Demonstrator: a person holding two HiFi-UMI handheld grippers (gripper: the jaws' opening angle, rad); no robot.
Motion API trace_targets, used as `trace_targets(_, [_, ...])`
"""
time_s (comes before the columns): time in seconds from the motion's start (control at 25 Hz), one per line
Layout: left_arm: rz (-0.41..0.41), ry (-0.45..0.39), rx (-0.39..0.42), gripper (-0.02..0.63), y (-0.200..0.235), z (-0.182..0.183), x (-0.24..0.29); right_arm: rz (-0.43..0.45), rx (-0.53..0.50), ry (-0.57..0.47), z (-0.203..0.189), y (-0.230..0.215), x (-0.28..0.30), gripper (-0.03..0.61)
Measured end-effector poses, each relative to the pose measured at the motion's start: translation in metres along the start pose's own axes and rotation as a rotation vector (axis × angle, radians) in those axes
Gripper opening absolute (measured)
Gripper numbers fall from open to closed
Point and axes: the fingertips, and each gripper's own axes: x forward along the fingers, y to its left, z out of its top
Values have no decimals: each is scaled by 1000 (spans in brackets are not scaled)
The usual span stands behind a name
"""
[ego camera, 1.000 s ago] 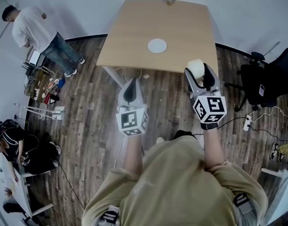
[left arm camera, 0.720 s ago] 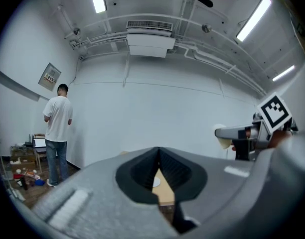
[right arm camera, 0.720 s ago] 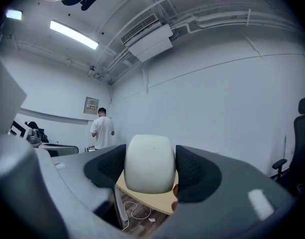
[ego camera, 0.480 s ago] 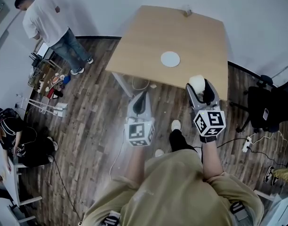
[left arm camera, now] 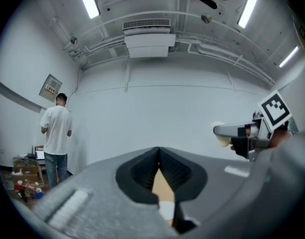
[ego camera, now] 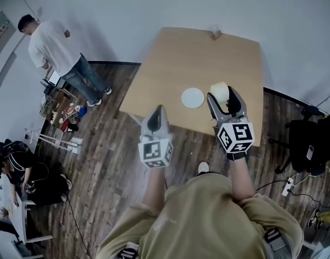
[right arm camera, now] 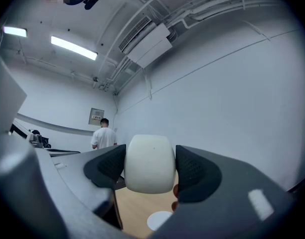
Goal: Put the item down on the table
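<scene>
My right gripper point(ego camera: 221, 93) is shut on a white, rounded cup-like item point(ego camera: 219, 89), held above the near right part of the light wooden table point(ego camera: 176, 63). In the right gripper view the item point(right arm camera: 149, 163) sits squeezed between both dark pads, with the tabletop point(right arm camera: 135, 208) below. A flat white disc point(ego camera: 192, 97) lies on the table just left of the item. My left gripper point(ego camera: 157, 112) hovers over the table's near edge, shut and empty; in the left gripper view its tips point(left arm camera: 159, 153) meet.
A small object point(ego camera: 215, 33) stands at the table's far edge by the white wall. One person point(ego camera: 52, 47) stands at the left by cluttered shelves; another point(ego camera: 14, 161) sits lower left. A black office chair point(ego camera: 310, 144) is at the right. Wooden floor surrounds the table.
I have come closer to the table. Both grippers moved from over the floor to over the table's near edge, and the held item now hangs beside the white disc.
</scene>
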Motion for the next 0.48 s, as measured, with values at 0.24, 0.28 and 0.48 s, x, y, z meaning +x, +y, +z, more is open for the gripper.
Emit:
trace_targets(0.24, [-11, 11, 4, 2, -27, -4, 68, 0, 10, 7, -4, -53, 33, 318])
trace_targets(0.28, [-13, 24, 8, 2, -30, -9, 76, -2, 16, 15, -9, -59, 38, 318])
trace_targets(0.48, [-10, 107, 5, 2, -32, -38, 105, 12, 55, 86, -44, -76, 60, 318])
